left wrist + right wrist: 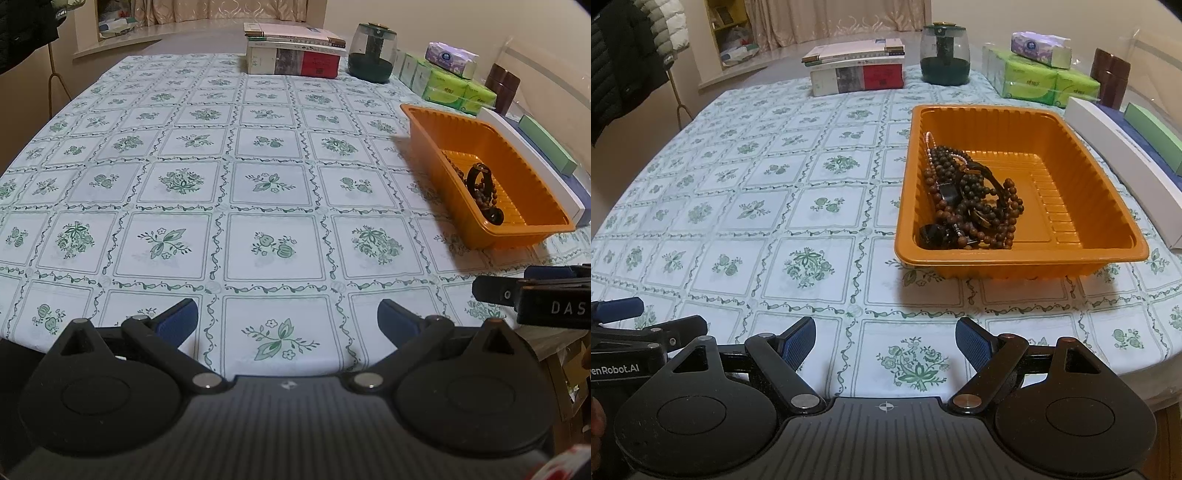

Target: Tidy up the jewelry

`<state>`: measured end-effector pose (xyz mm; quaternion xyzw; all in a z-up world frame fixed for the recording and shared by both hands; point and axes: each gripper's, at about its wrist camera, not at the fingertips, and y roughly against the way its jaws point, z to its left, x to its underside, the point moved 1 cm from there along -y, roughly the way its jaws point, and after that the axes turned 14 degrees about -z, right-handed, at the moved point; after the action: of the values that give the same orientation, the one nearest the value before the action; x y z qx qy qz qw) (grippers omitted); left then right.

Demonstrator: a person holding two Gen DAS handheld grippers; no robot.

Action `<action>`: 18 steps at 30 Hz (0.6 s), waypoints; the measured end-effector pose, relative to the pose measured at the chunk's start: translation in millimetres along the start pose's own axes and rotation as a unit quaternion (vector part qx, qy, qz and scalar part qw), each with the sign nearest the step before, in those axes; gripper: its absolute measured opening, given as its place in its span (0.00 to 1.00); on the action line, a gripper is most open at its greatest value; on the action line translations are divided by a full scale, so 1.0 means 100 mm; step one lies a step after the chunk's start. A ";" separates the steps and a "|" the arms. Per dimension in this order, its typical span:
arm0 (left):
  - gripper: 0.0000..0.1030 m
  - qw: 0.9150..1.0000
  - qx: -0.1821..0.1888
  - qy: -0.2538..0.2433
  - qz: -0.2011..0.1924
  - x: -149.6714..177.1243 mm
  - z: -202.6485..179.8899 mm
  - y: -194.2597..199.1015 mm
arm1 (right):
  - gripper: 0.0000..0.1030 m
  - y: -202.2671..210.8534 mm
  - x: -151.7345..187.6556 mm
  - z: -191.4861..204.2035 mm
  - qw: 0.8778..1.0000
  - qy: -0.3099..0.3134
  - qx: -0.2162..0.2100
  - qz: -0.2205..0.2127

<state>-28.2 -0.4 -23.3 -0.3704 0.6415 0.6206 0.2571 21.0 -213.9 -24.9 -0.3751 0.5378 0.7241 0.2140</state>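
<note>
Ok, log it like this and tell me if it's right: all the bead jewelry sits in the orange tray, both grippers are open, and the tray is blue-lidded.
One error: the orange tray has no lid; it stands open, as the right wrist view shows. The bead jewelry does lie piled inside it, and the left gripper and right gripper are both open with nothing between the fingers.

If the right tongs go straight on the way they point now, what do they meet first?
Probably the bare tablecloth; the right tongs stand open and empty, and the orange tray seems slightly right of their line.

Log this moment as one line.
left gripper: open, empty | right gripper: open, empty | beaded jewelry: piled in orange tray | tablecloth: no jewelry
</note>
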 end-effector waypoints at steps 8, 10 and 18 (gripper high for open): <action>1.00 1.000 0.001 -0.001 0.000 0.01 0.00 -0.01 | 0.80 -0.01 0.00 0.00 1.000 0.000 0.001 0.001; 1.00 1.000 0.001 -0.001 0.000 0.01 -0.01 -0.01 | 0.80 -0.01 0.00 0.00 1.000 -0.001 0.000 0.001; 1.00 1.000 0.001 -0.001 -0.001 0.00 -0.01 -0.01 | 0.80 -0.01 -0.01 0.00 1.000 0.000 -0.001 -0.001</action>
<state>-26.9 -1.7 -23.7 -0.3702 0.6414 0.6202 0.2588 22.0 -213.9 -24.9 -0.3759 0.5368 0.7244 0.2138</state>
